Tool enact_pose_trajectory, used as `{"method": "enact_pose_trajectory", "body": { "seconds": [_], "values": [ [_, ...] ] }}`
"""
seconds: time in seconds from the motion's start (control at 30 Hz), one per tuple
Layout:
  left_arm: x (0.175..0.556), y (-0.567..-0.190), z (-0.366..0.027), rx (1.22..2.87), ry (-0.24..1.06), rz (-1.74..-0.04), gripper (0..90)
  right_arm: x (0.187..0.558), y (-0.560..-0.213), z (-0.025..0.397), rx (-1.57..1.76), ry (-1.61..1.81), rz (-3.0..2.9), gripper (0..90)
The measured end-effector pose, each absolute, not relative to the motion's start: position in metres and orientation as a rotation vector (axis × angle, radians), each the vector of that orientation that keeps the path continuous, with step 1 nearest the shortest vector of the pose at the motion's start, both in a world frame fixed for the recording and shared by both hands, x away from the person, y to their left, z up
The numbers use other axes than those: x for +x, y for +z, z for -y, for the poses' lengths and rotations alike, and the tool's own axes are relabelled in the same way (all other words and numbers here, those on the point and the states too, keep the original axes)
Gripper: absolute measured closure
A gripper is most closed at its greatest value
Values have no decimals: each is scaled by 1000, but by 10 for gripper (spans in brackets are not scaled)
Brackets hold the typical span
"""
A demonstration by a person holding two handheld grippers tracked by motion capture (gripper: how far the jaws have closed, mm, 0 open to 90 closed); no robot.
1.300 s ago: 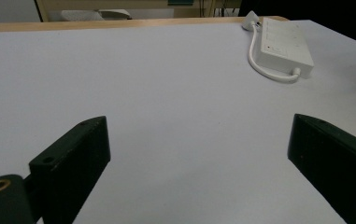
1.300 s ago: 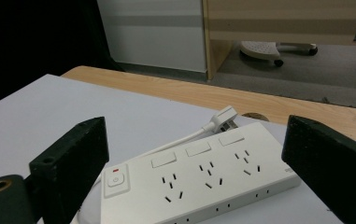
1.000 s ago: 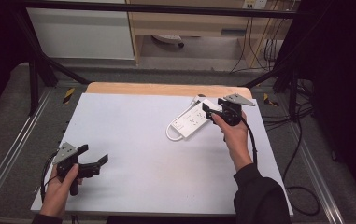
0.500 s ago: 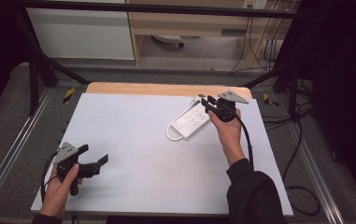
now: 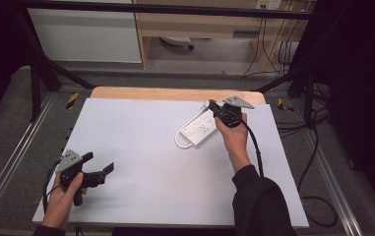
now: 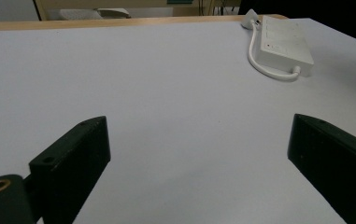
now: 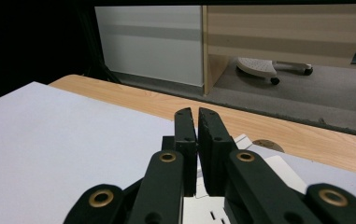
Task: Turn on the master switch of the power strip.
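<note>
Nearest the person, the left claw (image 5: 96,173) rests low at the near left corner of the white-topped table (image 5: 140,157), its two black jaws spread wide with only bare white surface between them in the left gripper view. Further on, well apart from it and toward the far right, lies the white oblong plastic power strip (image 5: 201,129), flat on the table, its long axis running diagonally from near left to far right, with a white cord (image 5: 181,142) looping off its near end. From the left claw the strip lies far ahead and to the right; the right claw (image 5: 213,107) is much the nearer, poised over the strip's far end. In the right gripper view its jaws stand almost together, a thin slit between them and nothing seen held, with the strip's white face (image 7: 278,172) just beneath and beyond them. Any coming move on the strip looks to belong to the right hand (image 5: 235,135), probably a press or a nudge at that far end. No container is on the table. Beyond its pale wooden far edge (image 5: 175,93) stand a wooden cabinet (image 5: 204,24) and dark cables (image 5: 273,49) on grey floor.
</note>
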State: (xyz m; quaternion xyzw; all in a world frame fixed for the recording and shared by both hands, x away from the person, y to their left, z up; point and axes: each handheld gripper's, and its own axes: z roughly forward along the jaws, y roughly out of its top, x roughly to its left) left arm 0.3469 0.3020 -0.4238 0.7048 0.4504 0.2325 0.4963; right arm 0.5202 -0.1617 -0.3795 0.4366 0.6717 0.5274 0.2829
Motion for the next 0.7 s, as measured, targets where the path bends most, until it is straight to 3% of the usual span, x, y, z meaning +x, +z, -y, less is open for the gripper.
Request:
{"method": "enact_pose_trajectory", "body": {
  "seconds": [0.7],
  "values": [
    [347,-424,-302,1708,563,-1090,58,529,-399,146,1200,1389,-1857,900]
  ]
}}
